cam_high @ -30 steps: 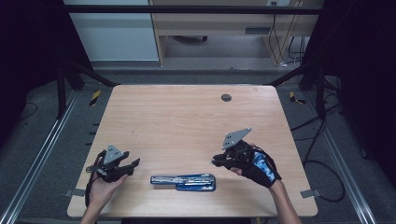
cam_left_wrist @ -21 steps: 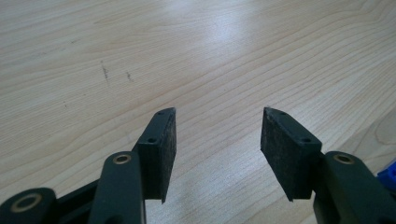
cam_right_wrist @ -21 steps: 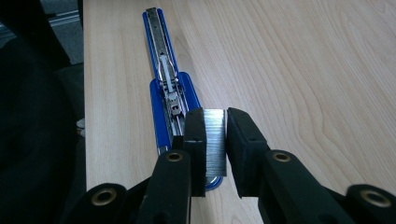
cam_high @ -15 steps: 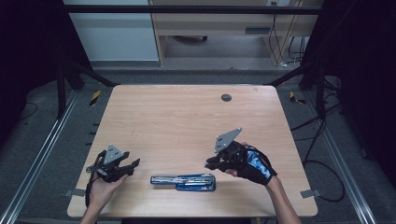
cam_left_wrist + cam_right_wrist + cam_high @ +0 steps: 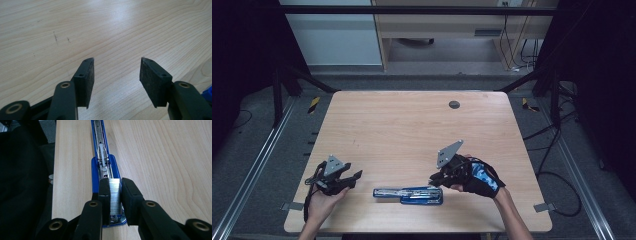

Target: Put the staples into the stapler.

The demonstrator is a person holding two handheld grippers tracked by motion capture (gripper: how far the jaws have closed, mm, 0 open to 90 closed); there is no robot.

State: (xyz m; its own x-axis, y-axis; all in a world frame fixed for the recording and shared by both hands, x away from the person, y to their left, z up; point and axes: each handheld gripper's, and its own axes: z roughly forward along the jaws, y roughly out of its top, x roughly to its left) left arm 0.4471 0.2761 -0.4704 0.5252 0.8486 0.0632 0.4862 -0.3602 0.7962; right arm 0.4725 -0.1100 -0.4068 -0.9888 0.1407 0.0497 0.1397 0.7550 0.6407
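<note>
The desk is bare apart from a dark round disc set near its far edge and an opened blue stapler laid flat along the near edge. A block of staples is pinched by the right hand-held gripper directly over the stapler's near end. The left hand-held gripper is held spread over bare wood, well apart from the stapler.

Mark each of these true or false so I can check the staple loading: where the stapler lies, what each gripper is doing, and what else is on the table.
1. The blue stapler lies opened out flat near the table's front edge. True.
2. The right gripper is clamped on a strip of staples over the stapler. True.
3. The left gripper holds the stapler's lid. False: its jaws stand open over bare wood.
4. The table is covered with a green cloth. False: it is bare light wood.
5. A dark round disc sits near the table's far edge. True.
</note>
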